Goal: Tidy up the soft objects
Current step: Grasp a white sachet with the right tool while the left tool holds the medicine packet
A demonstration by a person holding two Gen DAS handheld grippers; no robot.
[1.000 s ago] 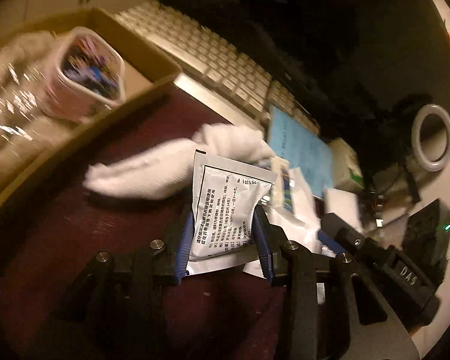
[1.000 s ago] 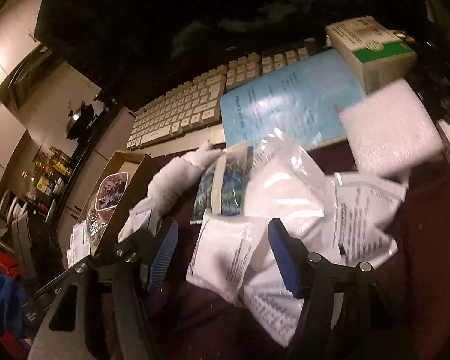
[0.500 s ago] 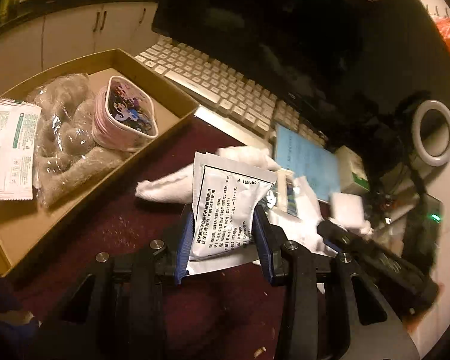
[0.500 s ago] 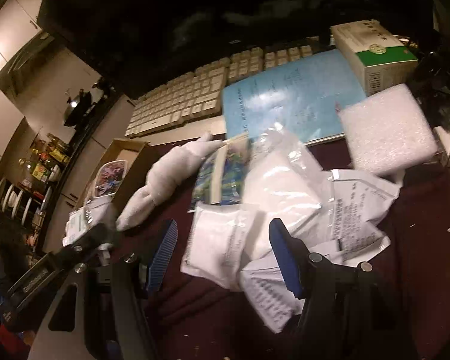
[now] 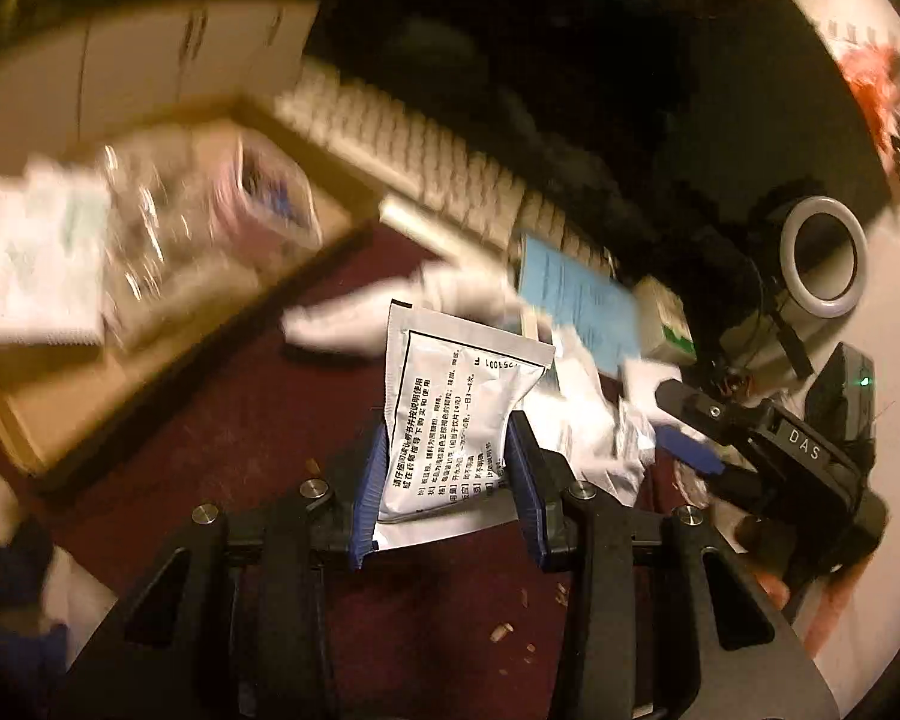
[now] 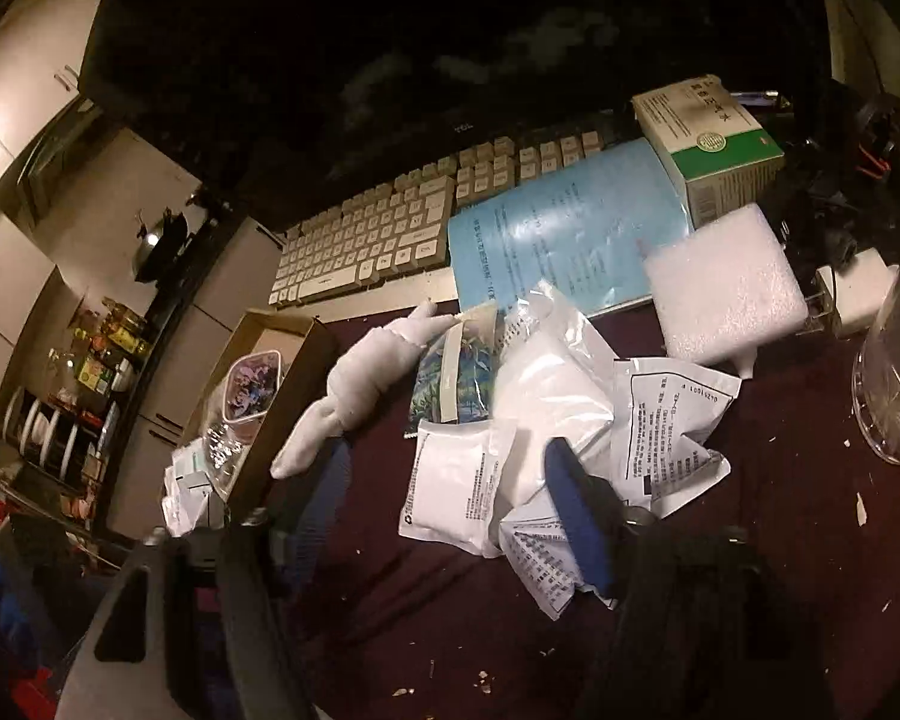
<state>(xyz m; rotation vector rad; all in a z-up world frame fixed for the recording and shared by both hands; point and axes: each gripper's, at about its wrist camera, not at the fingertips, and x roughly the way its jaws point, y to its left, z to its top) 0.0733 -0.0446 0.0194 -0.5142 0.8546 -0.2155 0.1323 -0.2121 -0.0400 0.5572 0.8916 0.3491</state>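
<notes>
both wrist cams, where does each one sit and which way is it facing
Left wrist: on the left gripper, facing its held packet, toward the cardboard box; its fingers show.
Right wrist: on the open right gripper, over the packet pile; its fingers show.
Shared: keyboard, blue booklet, white cloth roll.

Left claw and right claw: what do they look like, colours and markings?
The left claw has a black angular frame with silver bolt heads and two blue finger pads. The right claw has the same black frame and blue pads; its body carries white "DAS" lettering.
</notes>
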